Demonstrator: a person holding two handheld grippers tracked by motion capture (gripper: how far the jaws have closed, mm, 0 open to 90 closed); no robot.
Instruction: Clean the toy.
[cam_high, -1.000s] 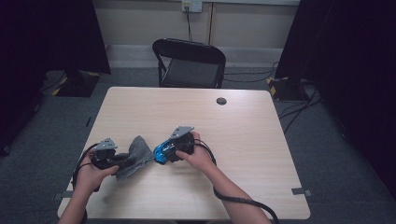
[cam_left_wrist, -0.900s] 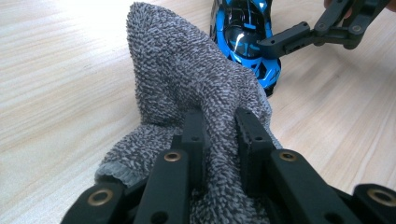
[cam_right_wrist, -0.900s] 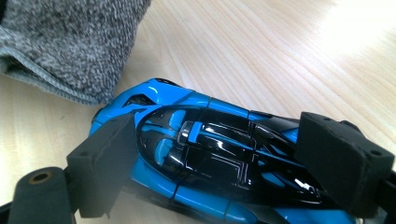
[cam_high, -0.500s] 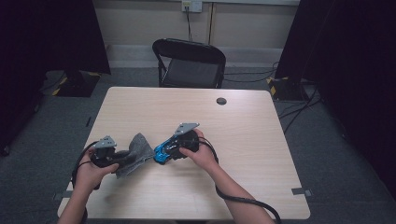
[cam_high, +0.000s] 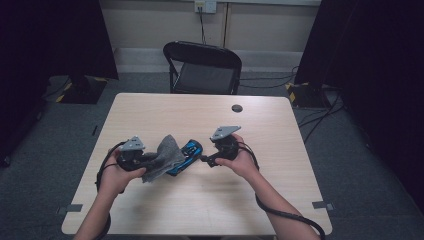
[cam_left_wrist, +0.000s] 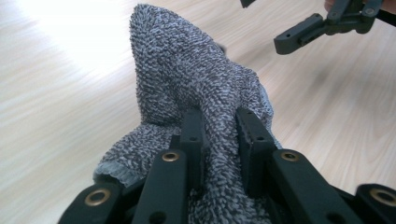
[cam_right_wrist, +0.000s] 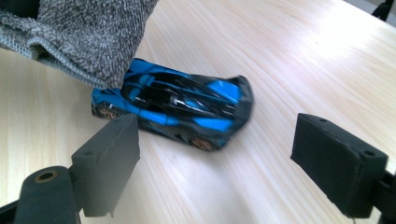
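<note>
High view: right claw newly off car

My left hand-held gripper is matte black, with a grey three-cornered plate on top and a black cable looping off its near side. My right hand-held gripper matches it. Its blocky pads are dark foam. The linkage arms carry brass-ringed pivot holes. My forearms are bare, no sleeves.
</note>
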